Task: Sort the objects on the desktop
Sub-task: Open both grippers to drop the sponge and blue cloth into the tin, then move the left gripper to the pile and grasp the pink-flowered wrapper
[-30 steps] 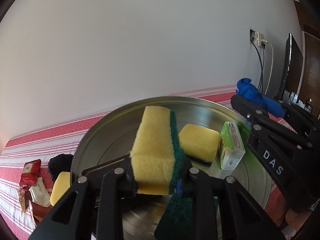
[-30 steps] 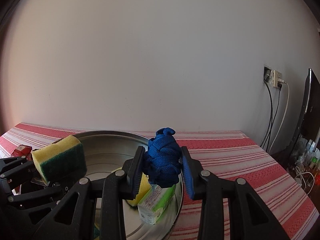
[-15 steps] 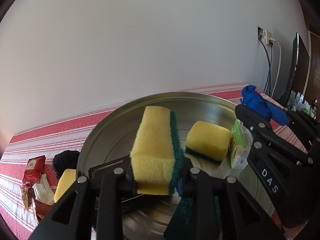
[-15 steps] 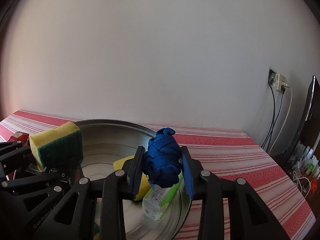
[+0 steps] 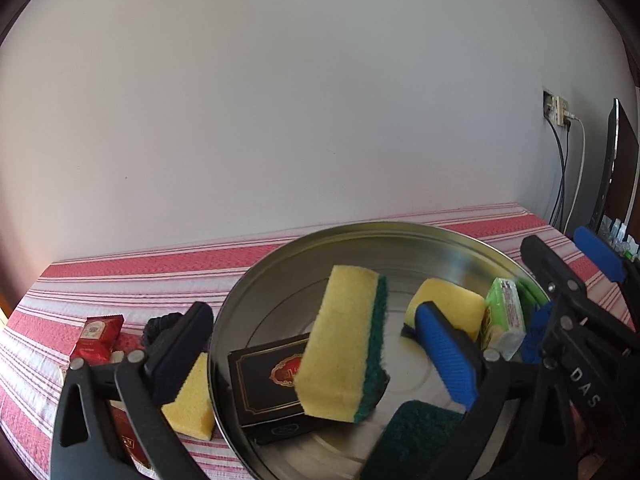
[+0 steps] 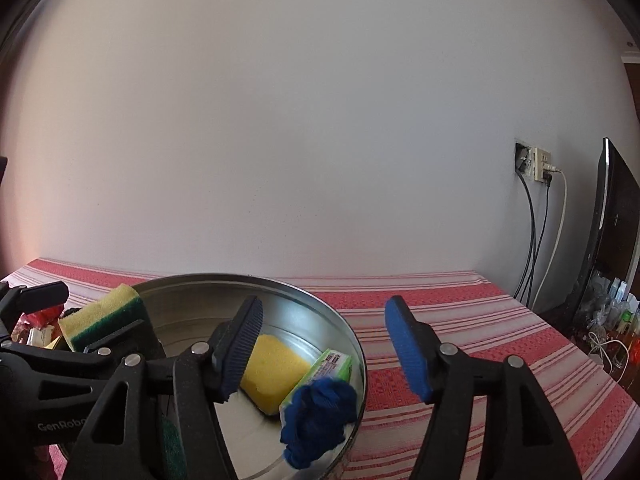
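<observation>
My left gripper (image 5: 312,320) hangs over the round metal tray (image 5: 360,229), its jaws opening wide. Between them a yellow and green sponge (image 5: 340,344) stands tilted against a black box (image 5: 268,380), and neither pad touches it. In the right wrist view my right gripper (image 6: 324,348) is also opening above the tray's near rim (image 6: 352,344). A blue knotted cloth (image 6: 316,416) sits loose below its pads, on a green soap pack (image 6: 328,364). Also in the tray are a second yellow sponge (image 5: 444,304) and a green scouring pad (image 5: 420,428).
Left of the tray on the red striped cloth (image 5: 140,264) lie a yellow sponge (image 5: 192,396), red packets (image 5: 96,336) and a black bundle (image 5: 158,326). A wall runs close behind. Cables (image 6: 532,240) and a dark screen (image 6: 612,220) stand at the right.
Both grippers have opened. The sponge left the left jaws and dropped onto the black box. The blue cloth fell out of the right jaws to the tray's edge.
</observation>
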Demonstrator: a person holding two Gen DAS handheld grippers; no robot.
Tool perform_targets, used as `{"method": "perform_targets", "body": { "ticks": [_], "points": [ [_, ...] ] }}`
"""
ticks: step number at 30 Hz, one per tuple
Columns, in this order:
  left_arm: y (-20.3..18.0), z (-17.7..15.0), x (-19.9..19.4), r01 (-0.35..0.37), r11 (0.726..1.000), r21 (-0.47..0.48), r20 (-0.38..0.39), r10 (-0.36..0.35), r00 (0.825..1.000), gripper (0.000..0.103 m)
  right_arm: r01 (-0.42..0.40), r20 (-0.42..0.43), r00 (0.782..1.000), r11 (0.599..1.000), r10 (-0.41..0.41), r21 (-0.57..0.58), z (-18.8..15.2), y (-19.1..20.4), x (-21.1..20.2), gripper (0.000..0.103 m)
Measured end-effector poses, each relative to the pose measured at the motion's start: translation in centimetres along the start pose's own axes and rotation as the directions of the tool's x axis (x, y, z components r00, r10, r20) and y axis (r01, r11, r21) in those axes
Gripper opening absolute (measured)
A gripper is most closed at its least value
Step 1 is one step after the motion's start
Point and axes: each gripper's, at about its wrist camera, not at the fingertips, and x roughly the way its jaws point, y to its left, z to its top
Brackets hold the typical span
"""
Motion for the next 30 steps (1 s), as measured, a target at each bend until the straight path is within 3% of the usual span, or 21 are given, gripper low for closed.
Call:
{"method": "perform_targets", "body": {
  "ticks": [4,8,13,18,30],
  "points": [
    [0.7,-0.1,0.1,-0.009,1.000,-0.003,0.000,0.009,1.000,0.102,0.026,0.093,0.995,0.999,-0.030,0.048,0.3,-0.5,-1.7,0.102],
    [0.2,0.2,0.0,-0.017,1.000,0.011,0.018,0.016,1.000,0.102,0.030,0.163,0.986,0.997,-0.041,0.068,0.5,-0.5,-2.8,0.102],
    [0.6,-0.4,-0.7,-0.027,1.000,0.013,0.050,0.026,0.998,0.102,0.028,0.112,0.993,0.999,-0.032,0.044,1.0,1.2,-3.0,0.102],
    [1.4,-0.8,-1.1,-0.022,1.000,0.002,0.063,0.022,0.998,0.102,0.007,0.118,0.993,0.998,-0.015,0.069,0.7,2.1,-4.9,0.102],
    [5.6,-3.3,-2.9,-0.050,0.998,-0.037,0.020,0.051,0.998,0.102,-0.048,0.134,0.990,0.998,0.041,0.051,0.5,5.2,-7.5,0.102]
  ]
}}
